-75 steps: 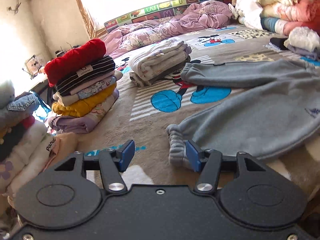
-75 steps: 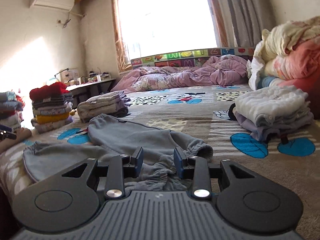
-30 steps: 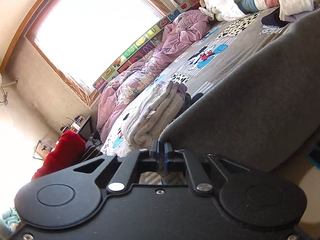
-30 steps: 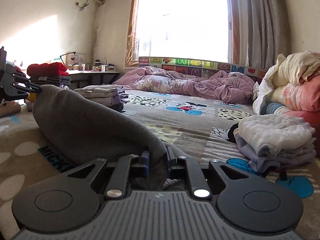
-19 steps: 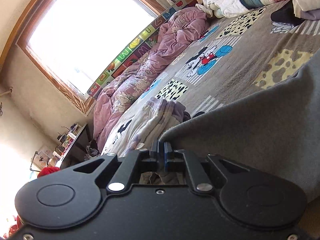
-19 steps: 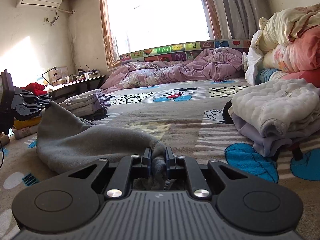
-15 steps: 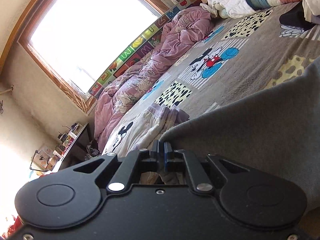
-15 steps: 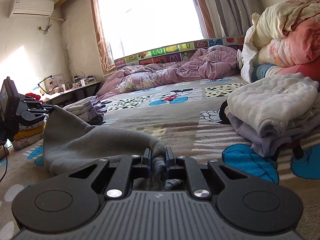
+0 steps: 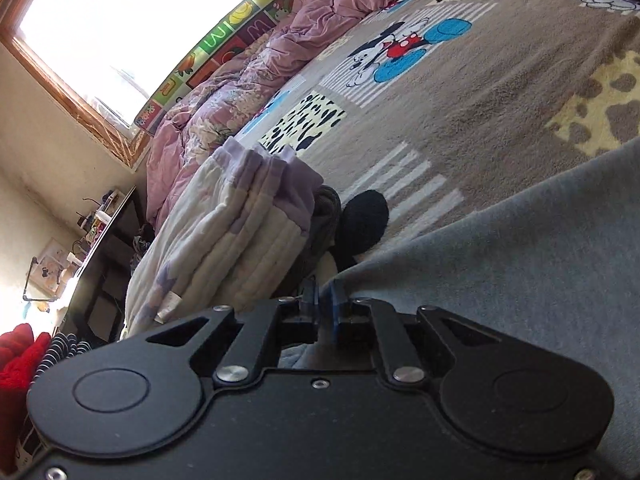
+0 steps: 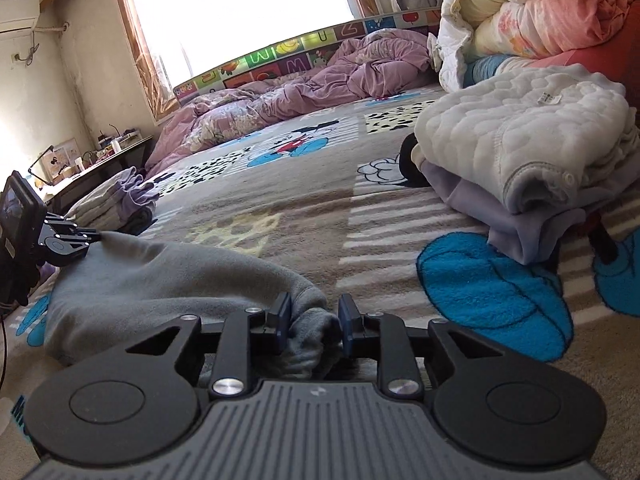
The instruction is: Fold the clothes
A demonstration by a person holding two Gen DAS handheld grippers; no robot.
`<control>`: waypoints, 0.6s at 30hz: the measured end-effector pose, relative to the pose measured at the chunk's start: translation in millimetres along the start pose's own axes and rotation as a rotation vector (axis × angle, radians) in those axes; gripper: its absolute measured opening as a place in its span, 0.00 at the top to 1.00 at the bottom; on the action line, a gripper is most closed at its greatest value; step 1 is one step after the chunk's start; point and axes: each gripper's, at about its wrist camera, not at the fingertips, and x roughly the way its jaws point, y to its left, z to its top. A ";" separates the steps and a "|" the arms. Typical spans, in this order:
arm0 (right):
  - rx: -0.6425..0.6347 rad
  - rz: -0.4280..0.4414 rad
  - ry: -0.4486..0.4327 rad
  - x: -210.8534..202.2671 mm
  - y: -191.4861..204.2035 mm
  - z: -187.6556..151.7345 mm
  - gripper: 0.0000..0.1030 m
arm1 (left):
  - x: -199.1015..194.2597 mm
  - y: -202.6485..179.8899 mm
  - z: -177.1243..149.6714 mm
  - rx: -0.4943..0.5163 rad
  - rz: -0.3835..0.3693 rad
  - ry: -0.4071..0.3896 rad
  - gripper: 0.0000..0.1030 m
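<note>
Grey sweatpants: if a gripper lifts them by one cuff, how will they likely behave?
Probably floppy: the grey sweatpants slump in soft folds on the blanket. The fleecy cuff bunches between the right gripper, whose jaws have just been opening, so it likely compresses rather than slips.

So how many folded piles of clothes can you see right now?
3: a white quilted pile on the right, a lavender-and-white pile beside the grey garment, and a red-topped stack far left. More may be hidden.
</note>
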 end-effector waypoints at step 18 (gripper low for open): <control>-0.221 0.164 -0.170 -41.2 47.7 1.8 0.52 | -67.9 57.2 -32.2 -0.585 -0.276 -0.133 0.73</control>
